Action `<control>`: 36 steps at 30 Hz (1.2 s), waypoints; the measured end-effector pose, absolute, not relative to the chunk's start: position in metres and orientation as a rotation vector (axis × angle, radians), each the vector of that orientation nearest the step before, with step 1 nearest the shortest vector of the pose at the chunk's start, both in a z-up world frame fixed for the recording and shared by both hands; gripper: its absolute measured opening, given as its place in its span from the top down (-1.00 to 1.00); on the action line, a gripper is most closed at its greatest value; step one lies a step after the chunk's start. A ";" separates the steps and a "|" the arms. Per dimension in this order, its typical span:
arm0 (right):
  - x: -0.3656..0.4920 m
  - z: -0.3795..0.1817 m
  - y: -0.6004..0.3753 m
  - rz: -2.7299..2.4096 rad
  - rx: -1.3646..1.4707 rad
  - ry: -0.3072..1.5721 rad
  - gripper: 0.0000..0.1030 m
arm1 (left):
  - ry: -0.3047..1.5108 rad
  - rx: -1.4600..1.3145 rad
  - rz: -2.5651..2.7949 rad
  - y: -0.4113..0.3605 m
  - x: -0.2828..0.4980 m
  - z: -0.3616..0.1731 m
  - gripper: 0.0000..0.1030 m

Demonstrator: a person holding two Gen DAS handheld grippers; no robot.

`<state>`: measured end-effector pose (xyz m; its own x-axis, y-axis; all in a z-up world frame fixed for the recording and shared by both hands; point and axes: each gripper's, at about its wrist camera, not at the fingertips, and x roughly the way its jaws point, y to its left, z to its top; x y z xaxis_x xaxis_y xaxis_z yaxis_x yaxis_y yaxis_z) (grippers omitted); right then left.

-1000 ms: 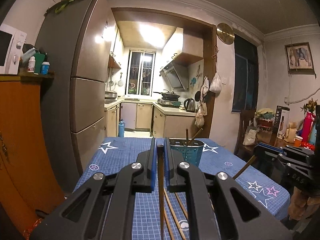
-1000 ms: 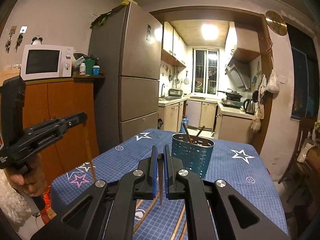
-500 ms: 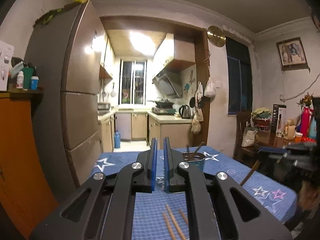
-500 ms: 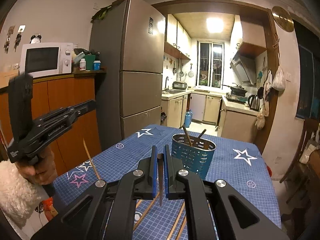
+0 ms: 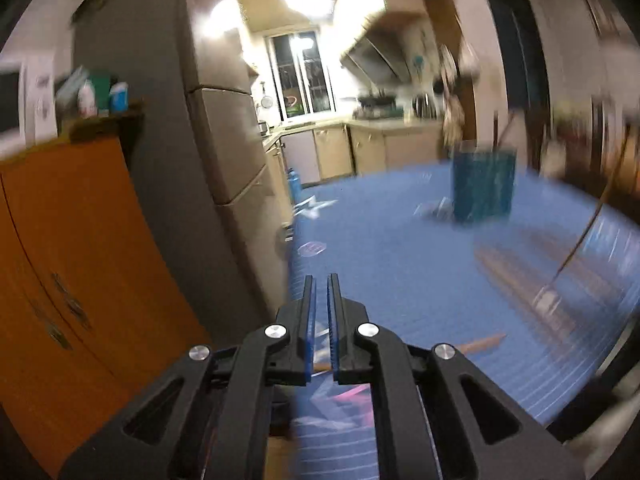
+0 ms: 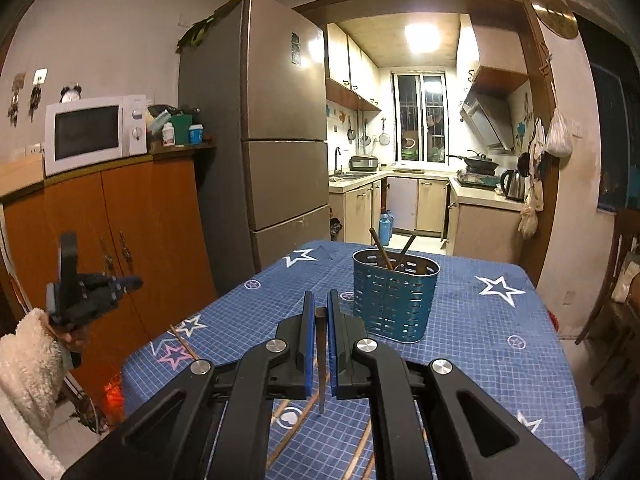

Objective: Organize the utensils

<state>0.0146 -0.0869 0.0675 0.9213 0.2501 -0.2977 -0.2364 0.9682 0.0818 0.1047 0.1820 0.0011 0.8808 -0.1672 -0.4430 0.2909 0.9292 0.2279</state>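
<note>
A blue perforated utensil holder (image 6: 394, 298) stands on the blue star tablecloth (image 6: 480, 332) with two chopsticks in it. My right gripper (image 6: 321, 300) is shut on a brown chopstick (image 6: 321, 360) that hangs down between the pads, short of the holder. More chopsticks (image 6: 296, 428) lie on the cloth below. My left gripper (image 5: 321, 280) is nearly shut over the table's left edge, and a chopstick (image 5: 476, 344) lies across below it. It also shows at the far left of the right wrist view (image 6: 120, 284), with a chopstick (image 6: 183, 342) on the cloth near it. The holder (image 5: 482, 184) is blurred.
A grey fridge (image 6: 276, 152) and an orange cabinet (image 6: 120, 248) with a microwave (image 6: 94, 132) stand left of the table. The kitchen lies behind. A wooden chair (image 6: 616, 312) stands at the right.
My left gripper has swung left and down to the table's left edge, and its chopstick now lies on the cloth. My right gripper has held still with its chopstick.
</note>
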 end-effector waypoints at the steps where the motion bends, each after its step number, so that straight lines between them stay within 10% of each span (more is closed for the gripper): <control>1: 0.014 0.067 -0.087 0.253 0.052 0.311 0.86 | 0.463 0.321 -0.264 0.189 0.110 -0.006 0.89; 5: 0.011 0.065 -0.086 0.250 0.082 0.316 0.86 | 0.621 0.160 -0.363 0.230 0.146 -0.037 0.64; 9: 0.010 0.063 -0.090 0.220 0.112 0.323 0.86 | 0.695 -0.035 -0.438 0.247 0.169 -0.073 -0.06; 26: 0.014 0.051 -0.104 0.269 0.150 0.316 0.86 | 0.773 -0.384 0.053 0.213 0.196 -0.093 -0.06; 36: -0.004 0.062 -0.115 0.290 0.144 0.237 0.86 | 0.799 -0.372 0.162 0.206 0.196 -0.096 1.00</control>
